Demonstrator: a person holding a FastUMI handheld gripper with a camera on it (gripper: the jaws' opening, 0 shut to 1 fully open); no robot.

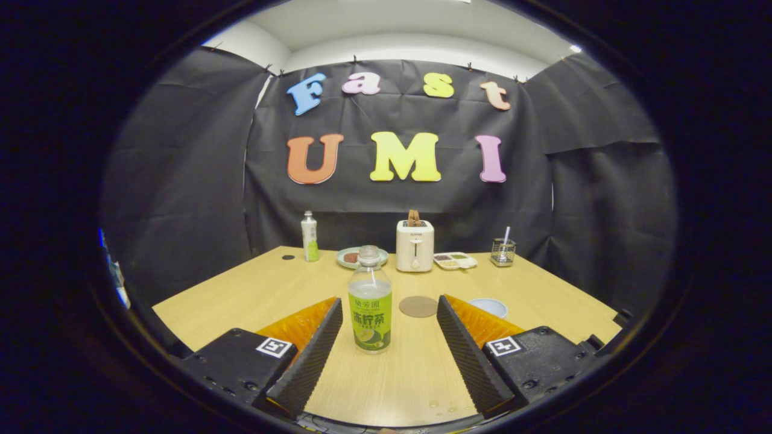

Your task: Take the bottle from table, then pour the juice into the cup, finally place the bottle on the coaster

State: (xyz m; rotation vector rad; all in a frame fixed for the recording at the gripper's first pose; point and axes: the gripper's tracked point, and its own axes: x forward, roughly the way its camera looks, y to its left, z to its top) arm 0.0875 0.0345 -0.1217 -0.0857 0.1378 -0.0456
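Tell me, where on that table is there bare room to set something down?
Bare wood lies left of the near bottle, out to the table edge, and on the right between the cup and the pen holder. The back row is crowded: far bottle, plate, toaster, tray. The open gripper flanks the near bottle; the coaster lies just beyond.

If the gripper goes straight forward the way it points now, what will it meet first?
Most likely the bottle: it stands upright between the open fingers of the gripper, near their tips, a little toward the left finger. The coaster lies further on; exact depth is hard to judge.
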